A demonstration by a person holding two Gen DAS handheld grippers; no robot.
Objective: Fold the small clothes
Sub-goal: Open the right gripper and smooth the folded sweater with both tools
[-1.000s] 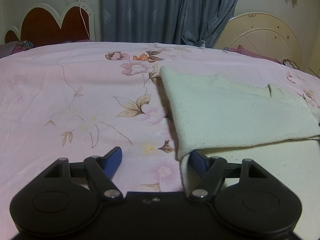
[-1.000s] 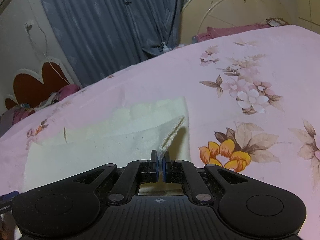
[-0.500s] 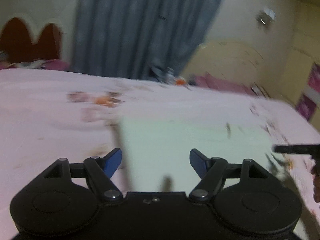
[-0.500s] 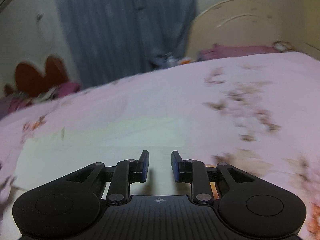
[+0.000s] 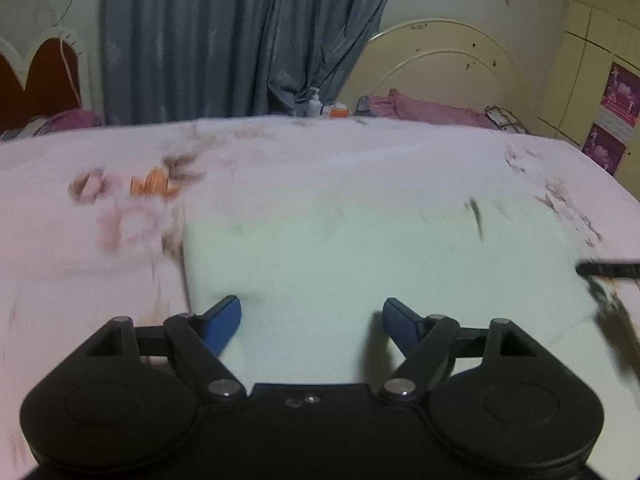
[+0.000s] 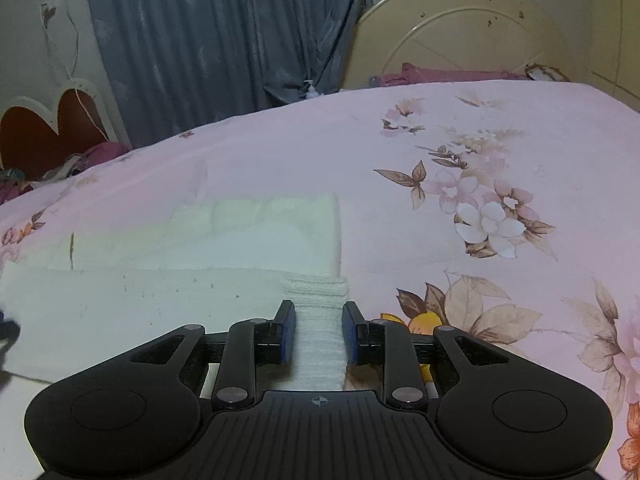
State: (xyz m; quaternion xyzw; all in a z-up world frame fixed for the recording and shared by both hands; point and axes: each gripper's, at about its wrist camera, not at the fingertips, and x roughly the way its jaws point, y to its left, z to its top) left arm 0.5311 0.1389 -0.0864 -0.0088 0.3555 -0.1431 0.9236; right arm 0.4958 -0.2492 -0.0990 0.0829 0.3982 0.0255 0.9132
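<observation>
A: What do I have at my left gripper (image 5: 311, 312)?

B: Its jaws are opening, wide apart, nothing pinched. The cream garment (image 5: 380, 264) lies flat on the bed (image 5: 60, 248), spreading ahead of both jaws and under the gap between them; its left edge runs just beside the left blue pad. That view is smeared, so I cannot tell finer detail.

A: And my right gripper (image 6: 319, 330)?

B: Released, jaws parted a little. A ribbed strip of the cream garment (image 6: 168, 280) lies in the gap between the pads, with its folded end just ahead of the tips. I see slivers of space at both pads, so they are not pressing it. The rest of the cloth extends ahead and to the left of the jaws, folded in layers. To the right of them is only the pink floral bedsheet.

A: Beyond the jaws?

B: A grey-blue curtain (image 6: 224, 40) and a cream headboard (image 6: 460, 36).
</observation>
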